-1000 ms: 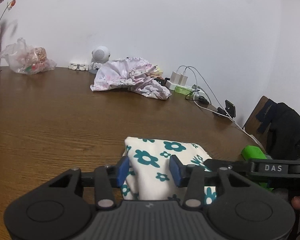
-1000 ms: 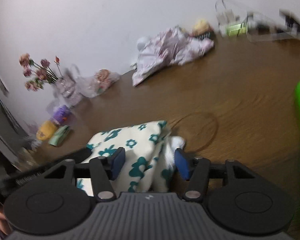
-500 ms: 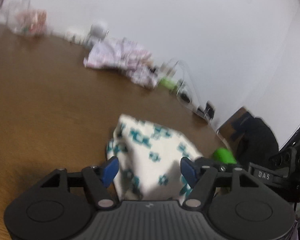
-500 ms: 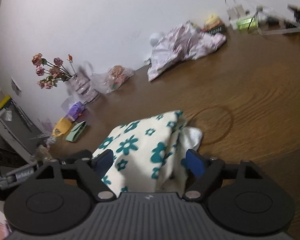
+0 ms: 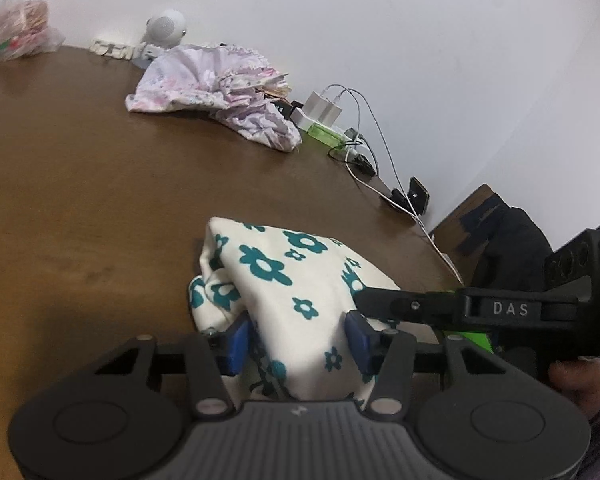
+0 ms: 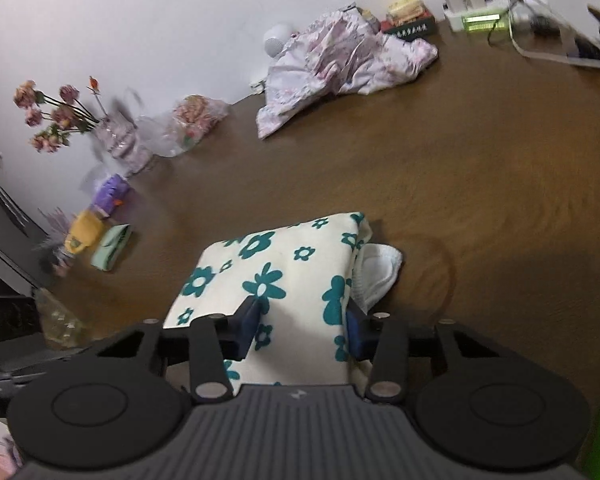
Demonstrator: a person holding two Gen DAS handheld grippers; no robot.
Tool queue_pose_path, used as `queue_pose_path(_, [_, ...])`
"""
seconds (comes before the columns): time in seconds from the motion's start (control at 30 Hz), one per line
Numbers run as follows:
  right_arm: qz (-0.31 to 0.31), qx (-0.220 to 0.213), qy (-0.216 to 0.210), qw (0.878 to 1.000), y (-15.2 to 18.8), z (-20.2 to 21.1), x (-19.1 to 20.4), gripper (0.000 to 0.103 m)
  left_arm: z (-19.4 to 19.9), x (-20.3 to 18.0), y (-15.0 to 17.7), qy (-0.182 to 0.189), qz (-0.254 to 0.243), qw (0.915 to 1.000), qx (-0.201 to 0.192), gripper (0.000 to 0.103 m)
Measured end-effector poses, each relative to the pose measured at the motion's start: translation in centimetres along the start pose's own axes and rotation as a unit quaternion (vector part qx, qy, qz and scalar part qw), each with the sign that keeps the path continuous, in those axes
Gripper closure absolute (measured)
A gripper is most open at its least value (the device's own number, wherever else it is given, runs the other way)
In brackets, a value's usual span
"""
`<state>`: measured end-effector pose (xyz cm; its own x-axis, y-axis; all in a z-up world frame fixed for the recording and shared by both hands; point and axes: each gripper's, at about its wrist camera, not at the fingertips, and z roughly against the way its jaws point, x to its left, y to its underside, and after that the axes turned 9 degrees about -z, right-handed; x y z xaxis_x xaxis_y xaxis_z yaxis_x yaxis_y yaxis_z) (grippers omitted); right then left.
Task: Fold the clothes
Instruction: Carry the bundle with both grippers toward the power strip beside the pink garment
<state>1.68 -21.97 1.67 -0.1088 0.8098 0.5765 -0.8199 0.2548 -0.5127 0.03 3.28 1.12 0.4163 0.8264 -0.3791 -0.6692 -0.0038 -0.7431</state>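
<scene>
A cream garment with teal flowers (image 5: 288,280) lies folded into a thick bundle on the brown wooden table (image 5: 80,168); it also shows in the right wrist view (image 6: 284,276). My left gripper (image 5: 298,338) is open, its blue pads on either side of the bundle's near end. My right gripper (image 6: 302,324) is open too and straddles the bundle from the other side. Its black finger (image 5: 412,306) reaches into the left wrist view over the cloth.
A crumpled pink floral garment (image 5: 216,92) lies at the back by the wall, next to a white round speaker (image 5: 165,26), chargers and cables (image 5: 332,120). A vase of dried roses (image 6: 116,140), a plastic bag (image 6: 188,120) and small items (image 6: 96,232) stand at the left. A chair with dark clothing (image 5: 504,236) stands at the right.
Both grippers opened wider half a second ago and have now narrowed around the folded bundle. The left gripper swung and came back closer over the cloth.
</scene>
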Motion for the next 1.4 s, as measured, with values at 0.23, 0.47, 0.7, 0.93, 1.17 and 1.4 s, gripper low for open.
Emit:
queue_pose_path(0.23, [0.104,0.021,0.005,0.994,0.3,0.3,0.8,0.028,1.5,-0.7,0.0,0.015,-0.106,0.9941,-0.017,0.043])
queue_pose_path(0.47, [0.207,0.042,0.01,0.977,0.6,0.6,1.6,0.04,-0.2,-1.3,0.6,0.02,-0.152,0.9877,0.033,0.049])
queue_pose_path(0.7, [0.18,0.064,0.021,0.981,-3.3,-0.9,0.3,0.05,-4.5,-1.0,-2.7,0.022,-0.169,0.9832,0.066,0.05])
queue_pose_path(0.93, [0.103,0.064,0.054,0.991,-10.0,-1.9,-4.4,0.05,-11.9,-2.7,-8.4,0.022,-0.201,0.9754,0.088,0.053])
queue_pose_path(1.17, [0.063,0.034,0.108,0.992,-16.9,-3.3,-8.9,0.045,-20.4,-3.0,-14.0,0.041,-0.174,0.9795,0.093,0.054])
queue_pose_path(1.4, [-0.008,-0.003,0.108,0.994,-21.0,-4.1,-12.6,0.04,-25.5,-2.9,-17.4,0.044,-0.163,0.9821,0.083,0.054])
